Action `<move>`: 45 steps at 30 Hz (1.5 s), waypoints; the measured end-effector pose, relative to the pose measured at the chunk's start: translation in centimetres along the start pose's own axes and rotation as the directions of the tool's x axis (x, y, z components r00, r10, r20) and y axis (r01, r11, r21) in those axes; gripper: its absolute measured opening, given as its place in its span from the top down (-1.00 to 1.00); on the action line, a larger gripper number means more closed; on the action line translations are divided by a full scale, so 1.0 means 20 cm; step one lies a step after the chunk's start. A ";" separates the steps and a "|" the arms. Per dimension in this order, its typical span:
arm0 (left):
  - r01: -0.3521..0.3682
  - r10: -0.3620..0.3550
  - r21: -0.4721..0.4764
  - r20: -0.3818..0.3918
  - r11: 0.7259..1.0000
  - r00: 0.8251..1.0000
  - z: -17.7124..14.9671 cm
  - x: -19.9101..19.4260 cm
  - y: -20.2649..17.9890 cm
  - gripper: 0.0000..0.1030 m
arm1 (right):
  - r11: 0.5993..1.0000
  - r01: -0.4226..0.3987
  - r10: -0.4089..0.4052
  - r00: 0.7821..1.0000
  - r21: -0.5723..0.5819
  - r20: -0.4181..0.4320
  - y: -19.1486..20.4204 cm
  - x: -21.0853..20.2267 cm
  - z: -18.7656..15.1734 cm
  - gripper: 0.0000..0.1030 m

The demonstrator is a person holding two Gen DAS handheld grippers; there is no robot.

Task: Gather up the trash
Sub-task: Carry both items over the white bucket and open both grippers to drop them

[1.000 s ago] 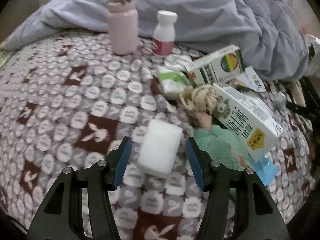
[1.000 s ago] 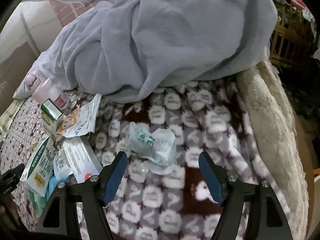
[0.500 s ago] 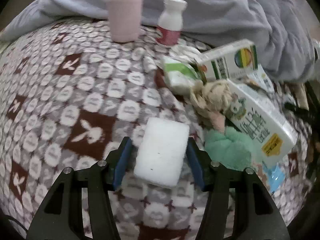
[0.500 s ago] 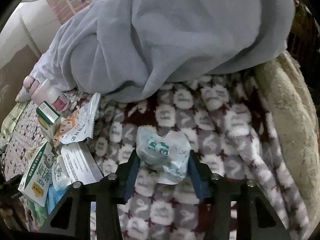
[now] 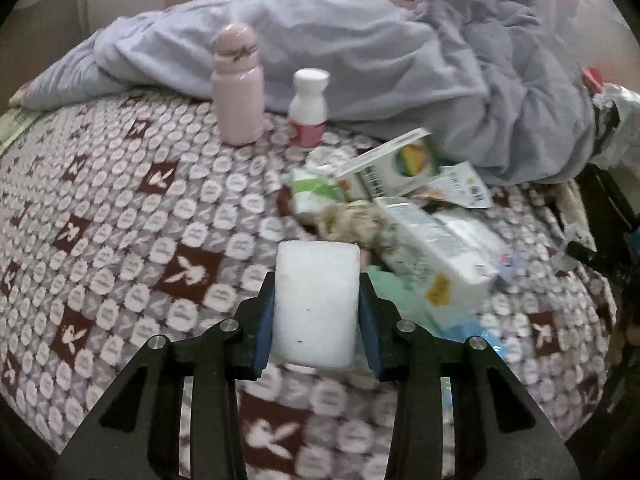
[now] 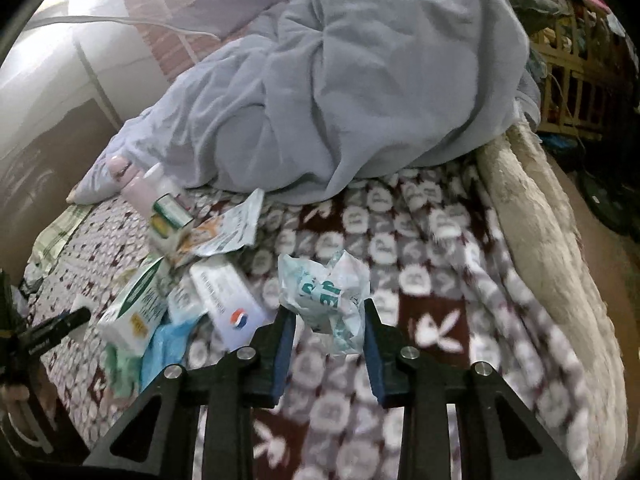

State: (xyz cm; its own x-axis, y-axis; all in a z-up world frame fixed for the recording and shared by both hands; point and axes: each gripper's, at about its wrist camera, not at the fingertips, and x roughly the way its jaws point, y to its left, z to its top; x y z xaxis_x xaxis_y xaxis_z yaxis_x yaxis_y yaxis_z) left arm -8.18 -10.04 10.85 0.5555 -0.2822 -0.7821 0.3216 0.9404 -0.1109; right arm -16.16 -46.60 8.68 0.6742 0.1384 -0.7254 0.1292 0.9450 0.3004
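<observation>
In the left wrist view my left gripper [image 5: 316, 312] has its jaws closing on a white foam block [image 5: 316, 300]; both blue pads press its sides and it is lifted off the patterned blanket [image 5: 120, 240]. In the right wrist view my right gripper [image 6: 326, 328] has its jaws closing on a crumpled white and teal plastic wrapper [image 6: 326, 294], pinched between the pads and raised above the blanket [image 6: 420, 264]. More litter lies in a pile: milk cartons [image 5: 436, 248], a rainbow-marked box [image 5: 400, 164], a tissue pack [image 5: 312, 196] and torn paper packets [image 6: 228, 232].
A pink flask [image 5: 238, 88] and a small white bottle [image 5: 308, 108] stand upright at the back. A rumpled grey-blue duvet [image 5: 400, 68] fills the far side. A cream fleece edge [image 6: 540, 240] borders the bed on the right, with wooden shelving [image 6: 568, 80] beyond.
Both grippers went from open around their items to pinching them. The foam block and the wrapper have both come up off the blanket, and both views have tilted upward.
</observation>
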 end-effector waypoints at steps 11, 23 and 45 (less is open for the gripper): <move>0.048 -0.055 0.141 0.044 0.989 0.998 -0.03 -0.15 -0.47 0.32 | 1.000 0.003 -0.003 1.000 -0.022 0.011 -0.01 -0.23 -0.16 0.40; 0.100 -0.118 0.261 0.056 0.960 0.991 -0.08 -0.17 -0.95 0.32 | 0.996 0.083 -0.083 0.996 -0.008 0.045 -0.16 -0.45 -0.25 0.40; 0.345 -0.334 0.406 -0.102 0.846 0.937 -0.20 -0.06 -1.85 0.32 | 0.940 0.293 -0.308 0.949 0.176 0.064 -0.83 -0.83 -0.44 0.40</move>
State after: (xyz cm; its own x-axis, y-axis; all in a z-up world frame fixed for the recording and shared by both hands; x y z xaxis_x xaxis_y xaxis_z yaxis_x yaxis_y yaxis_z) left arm -23.78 -43.73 13.54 0.3354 -0.5591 -0.7583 0.7754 0.6209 -0.1148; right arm -35.86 -61.93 10.35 0.6471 -0.1786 -0.7412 0.4467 0.8767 0.1787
